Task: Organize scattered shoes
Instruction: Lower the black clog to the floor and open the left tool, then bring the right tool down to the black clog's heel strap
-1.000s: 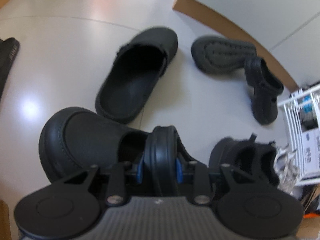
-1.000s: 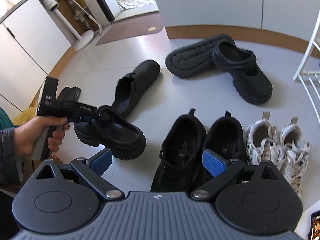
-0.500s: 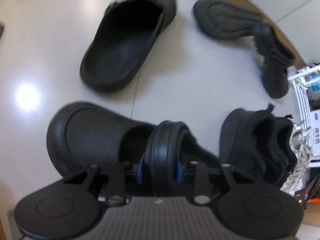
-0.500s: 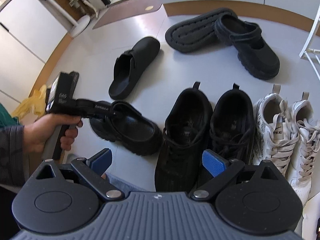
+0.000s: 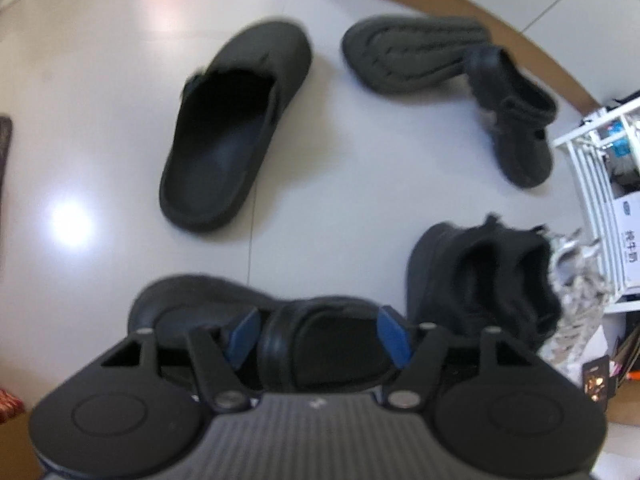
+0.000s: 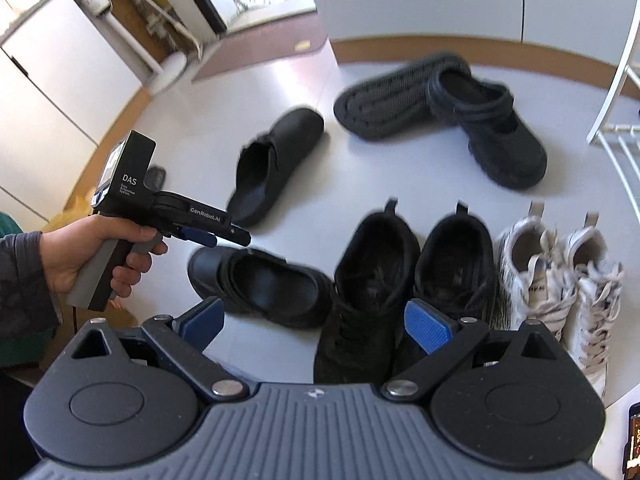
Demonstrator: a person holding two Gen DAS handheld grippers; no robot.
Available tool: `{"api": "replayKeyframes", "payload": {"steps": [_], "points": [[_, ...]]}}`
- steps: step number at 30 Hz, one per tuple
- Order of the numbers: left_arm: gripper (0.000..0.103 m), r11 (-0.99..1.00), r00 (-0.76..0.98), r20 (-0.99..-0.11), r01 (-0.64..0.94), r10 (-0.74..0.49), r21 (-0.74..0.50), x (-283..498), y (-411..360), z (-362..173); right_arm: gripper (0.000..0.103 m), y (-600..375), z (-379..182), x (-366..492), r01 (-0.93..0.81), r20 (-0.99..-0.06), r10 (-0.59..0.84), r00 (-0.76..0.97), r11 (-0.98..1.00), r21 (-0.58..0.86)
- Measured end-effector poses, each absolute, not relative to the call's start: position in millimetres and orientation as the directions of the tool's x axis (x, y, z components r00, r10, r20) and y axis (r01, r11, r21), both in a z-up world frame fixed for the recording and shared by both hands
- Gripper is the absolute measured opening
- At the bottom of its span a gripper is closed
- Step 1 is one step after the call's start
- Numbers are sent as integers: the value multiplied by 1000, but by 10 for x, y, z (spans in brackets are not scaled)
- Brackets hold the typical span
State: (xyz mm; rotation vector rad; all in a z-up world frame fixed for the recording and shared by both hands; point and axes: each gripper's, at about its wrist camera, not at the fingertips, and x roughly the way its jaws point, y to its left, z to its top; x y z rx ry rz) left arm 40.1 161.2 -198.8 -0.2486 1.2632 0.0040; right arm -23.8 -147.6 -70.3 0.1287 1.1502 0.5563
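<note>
Since my left tool (image 6: pixel 224 236) hangs spread just over the black clog (image 6: pixel 260 284), that clog lies crosswise left of the black sneakers (image 6: pixel 408 276), w/ my right tool (image 6: pixel 316 320) spread too.

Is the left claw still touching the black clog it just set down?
Apart. In the right wrist view the left claw hangs open above the clog, with floor showing between them.

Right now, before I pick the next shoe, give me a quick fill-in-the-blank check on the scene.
1. The left gripper is ____, its fingers clear of the black clog on the floor.
2. The clog sits just left of the black sneakers, and the ____ sneakers end the row.
3. By the wall, one chunky clog lies with its ____ facing up.

Missing words: open; white; sole
</note>
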Motion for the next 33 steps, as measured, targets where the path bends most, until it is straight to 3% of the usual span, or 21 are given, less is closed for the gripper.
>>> {"api": "replayKeyframes", "payload": {"steps": [9,17,25,33], "points": [[76,981,400,-912,-126,-85,-147,179,1366,-915,100,-1489,-249,-296,-300,-791,494,361,865,403],[78,977,424,-905,-178,-33,-118,-132,1270,-401,100,-1492,52,-333,-266,-774,500,388,865,425],[80,983,396,-918,-157,-31,-101,-272,1207,-563,100,-1670,-65,-298,-101,-780,478,403,871,482],[80,985,311,-950,-149,-37,-87,-348,1360,-874,100,-1393,-400,-426,-43,-820,403,407,905,424]]}}
